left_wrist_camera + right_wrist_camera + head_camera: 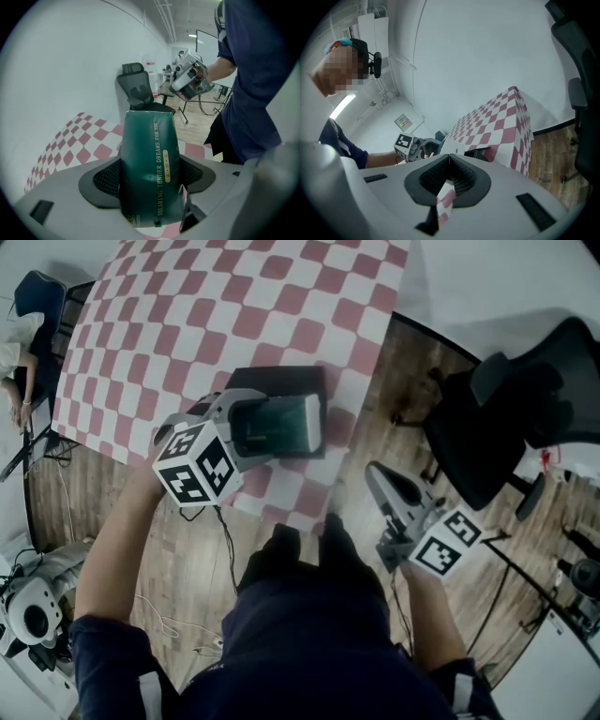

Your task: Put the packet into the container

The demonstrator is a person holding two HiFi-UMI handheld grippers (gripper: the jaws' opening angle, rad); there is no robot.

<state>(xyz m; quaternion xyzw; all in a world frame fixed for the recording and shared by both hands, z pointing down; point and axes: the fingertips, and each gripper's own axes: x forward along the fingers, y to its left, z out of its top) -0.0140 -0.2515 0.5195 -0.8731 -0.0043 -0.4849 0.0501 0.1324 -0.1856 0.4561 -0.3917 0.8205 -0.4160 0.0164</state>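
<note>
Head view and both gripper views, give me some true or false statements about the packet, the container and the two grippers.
The left gripper grips the dark green foil packet. True.
The right gripper has its jaws wide apart. False: they are together, empty.
The packet is above the black rectangular container. True.
The right gripper touches the container. False: it is off to the side, over the wooden floor.
</note>
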